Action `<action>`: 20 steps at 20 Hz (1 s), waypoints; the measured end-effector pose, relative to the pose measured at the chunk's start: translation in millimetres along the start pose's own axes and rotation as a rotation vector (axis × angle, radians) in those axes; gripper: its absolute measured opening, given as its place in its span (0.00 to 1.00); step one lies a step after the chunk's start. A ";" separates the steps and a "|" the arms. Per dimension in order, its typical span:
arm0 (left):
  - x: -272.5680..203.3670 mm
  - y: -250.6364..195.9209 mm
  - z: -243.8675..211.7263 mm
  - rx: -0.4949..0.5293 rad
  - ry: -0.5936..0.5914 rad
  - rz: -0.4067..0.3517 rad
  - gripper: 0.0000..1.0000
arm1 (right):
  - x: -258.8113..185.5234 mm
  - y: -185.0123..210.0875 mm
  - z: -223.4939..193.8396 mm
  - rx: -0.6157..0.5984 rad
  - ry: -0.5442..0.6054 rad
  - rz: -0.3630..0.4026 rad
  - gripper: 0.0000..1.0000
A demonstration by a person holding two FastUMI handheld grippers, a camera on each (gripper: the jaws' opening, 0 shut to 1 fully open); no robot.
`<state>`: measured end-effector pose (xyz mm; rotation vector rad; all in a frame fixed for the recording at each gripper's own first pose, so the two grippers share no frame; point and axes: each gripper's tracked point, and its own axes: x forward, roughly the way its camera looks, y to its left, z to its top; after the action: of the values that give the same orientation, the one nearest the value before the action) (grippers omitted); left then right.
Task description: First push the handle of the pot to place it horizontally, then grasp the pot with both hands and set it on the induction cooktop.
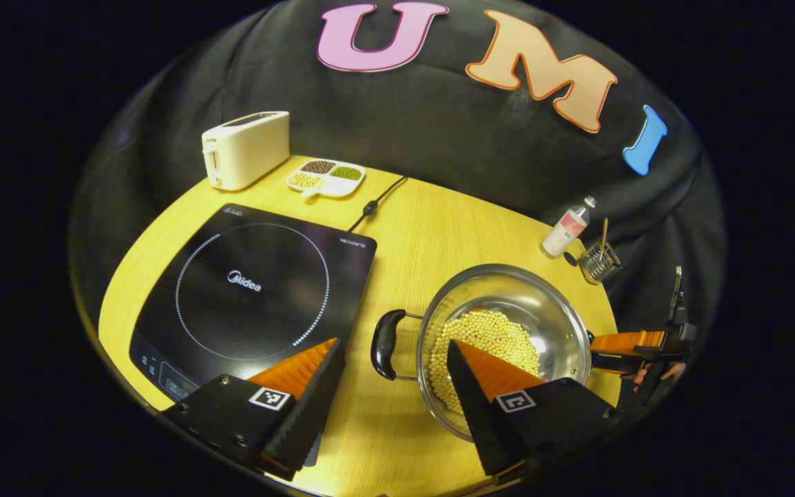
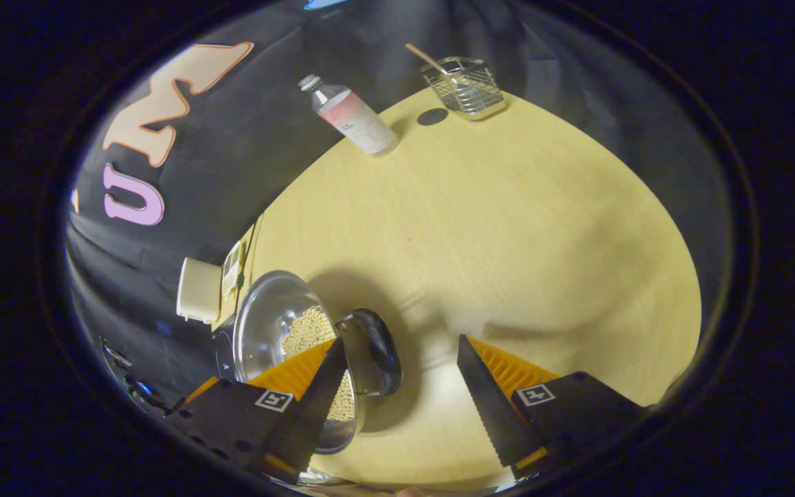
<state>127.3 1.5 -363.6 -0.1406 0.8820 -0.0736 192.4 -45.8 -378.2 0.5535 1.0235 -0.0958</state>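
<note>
Steel pot (image 1: 508, 324) holding pale beans sits on the yellow worktop (image 1: 425, 235), just right of the black induction cooktop (image 1: 252, 290). Left tool (image 1: 394, 386) spread wide, straddling the pot's black handle (image 1: 385, 343). Right tool (image 2: 397, 386) wide too, the opposite handle (image 2: 377, 348) between its fingers, ungripped

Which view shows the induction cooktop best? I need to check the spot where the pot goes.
The left gripper view: the induction cooktop lies nearly whole on the table, its ring marking plain, only its near corner behind the left gripper's fingers. The right gripper view gives just a dark sliver behind the pot.
</note>
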 end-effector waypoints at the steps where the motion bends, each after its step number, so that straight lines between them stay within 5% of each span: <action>1: 6.3 0.9 -2.8 -0.002 0.014 0.002 0.96 | 5.6 2.1 -0.1 0.000 0.006 0.005 1.00; 2: 9.6 2.4 -5.6 -0.002 0.028 0.005 0.90 | 9.4 2.1 -3.7 0.000 0.015 0.008 0.93; 7: 29.0 1.7 -14.5 0.011 0.077 0.004 0.90 | 20.8 8.9 -9.3 -0.006 0.049 0.033 1.00; 8: 32.6 1.9 -17.0 0.008 0.088 0.004 0.90 | 24.3 10.6 -12.3 -0.007 0.058 0.039 0.89; 9: 36.9 4.3 -17.7 0.003 0.092 0.016 0.90 | 28.1 12.4 -16.1 -0.009 0.075 0.044 0.99; 18: 61.4 6.2 -29.0 -0.039 0.142 0.040 0.71 | 46.3 15.8 -15.5 -0.007 0.083 0.059 0.97; 20: 63.6 6.0 -30.5 -0.047 0.148 0.046 0.66 | 48.1 19.8 -14.9 -0.007 0.087 0.067 0.67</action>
<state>144.1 -3.1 -432.2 -0.1605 1.0344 -0.0203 212.7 -13.1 -416.3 0.5887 1.0881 -0.0088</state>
